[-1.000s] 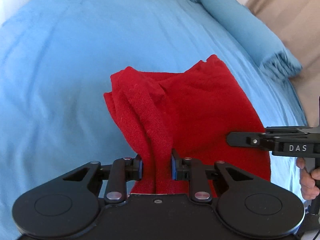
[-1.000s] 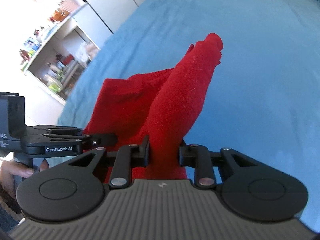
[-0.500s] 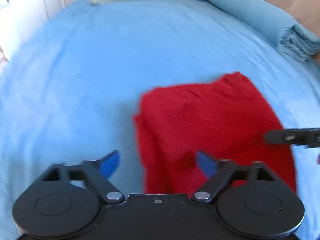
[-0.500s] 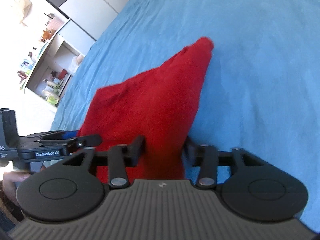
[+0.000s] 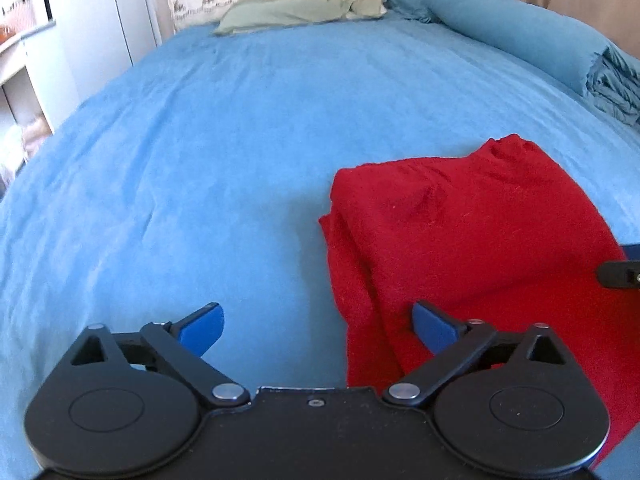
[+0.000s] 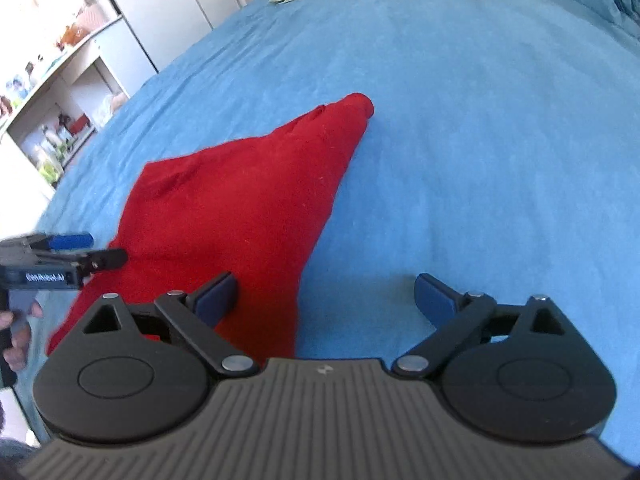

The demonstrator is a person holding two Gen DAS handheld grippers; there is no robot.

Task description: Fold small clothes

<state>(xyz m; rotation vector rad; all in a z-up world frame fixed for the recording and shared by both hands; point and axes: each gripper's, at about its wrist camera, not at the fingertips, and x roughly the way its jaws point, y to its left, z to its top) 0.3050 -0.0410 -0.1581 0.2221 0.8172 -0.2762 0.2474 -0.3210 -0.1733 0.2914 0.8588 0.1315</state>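
Both my left gripper (image 5: 316, 330) and right gripper (image 6: 326, 294) have just spread wide, releasing the red garment (image 5: 460, 248), lower right on the blue bedspread (image 5: 240, 140). Soft, light knit; I'd pinch its near corners.

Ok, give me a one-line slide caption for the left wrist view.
Left gripper open, jaws just spread, above the folded red garment lying released on the blue bedspread.
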